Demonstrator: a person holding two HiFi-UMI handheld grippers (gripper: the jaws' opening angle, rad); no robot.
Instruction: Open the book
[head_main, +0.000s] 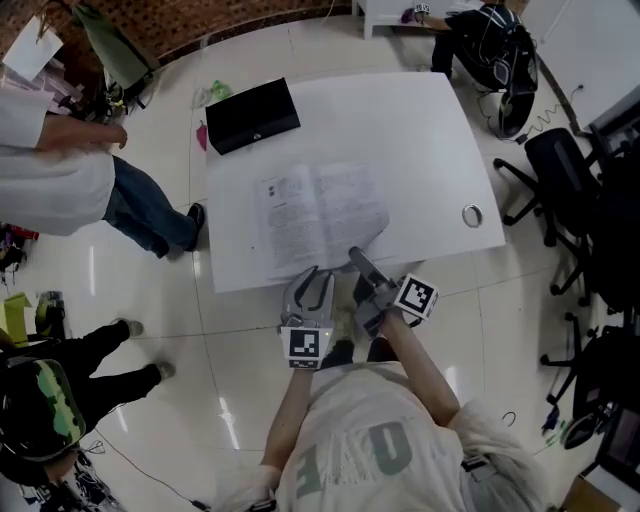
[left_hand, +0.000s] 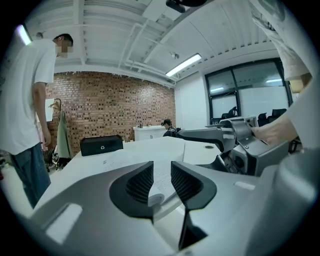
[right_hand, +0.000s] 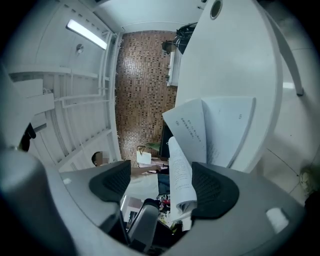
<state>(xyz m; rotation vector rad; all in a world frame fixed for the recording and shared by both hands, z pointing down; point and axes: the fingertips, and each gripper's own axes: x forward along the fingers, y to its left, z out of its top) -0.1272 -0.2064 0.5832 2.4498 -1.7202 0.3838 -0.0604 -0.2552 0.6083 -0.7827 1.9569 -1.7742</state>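
Note:
The book (head_main: 320, 215) lies open on the white table (head_main: 400, 130), its printed pages facing up. My right gripper (head_main: 365, 280) is at the book's near right corner, with one finger reaching over the table edge. In the right gripper view the gripper (right_hand: 161, 185) stands wide open. A few curled pages (right_hand: 181, 175) rise between its jaws and lean on one pad. My left gripper (head_main: 315, 275) hovers at the table's near edge beside the right one. Its jaws (left_hand: 161, 172) stand a narrow gap apart, holding nothing, and the book's pages (left_hand: 117, 160) lie beyond them.
A black box (head_main: 252, 115) sits at the table's far left corner. A round metal grommet (head_main: 472, 214) is set in the table's right side. One person (head_main: 60, 180) stands left of the table and another (head_main: 60, 370) is nearer. Office chairs (head_main: 560, 170) crowd the right.

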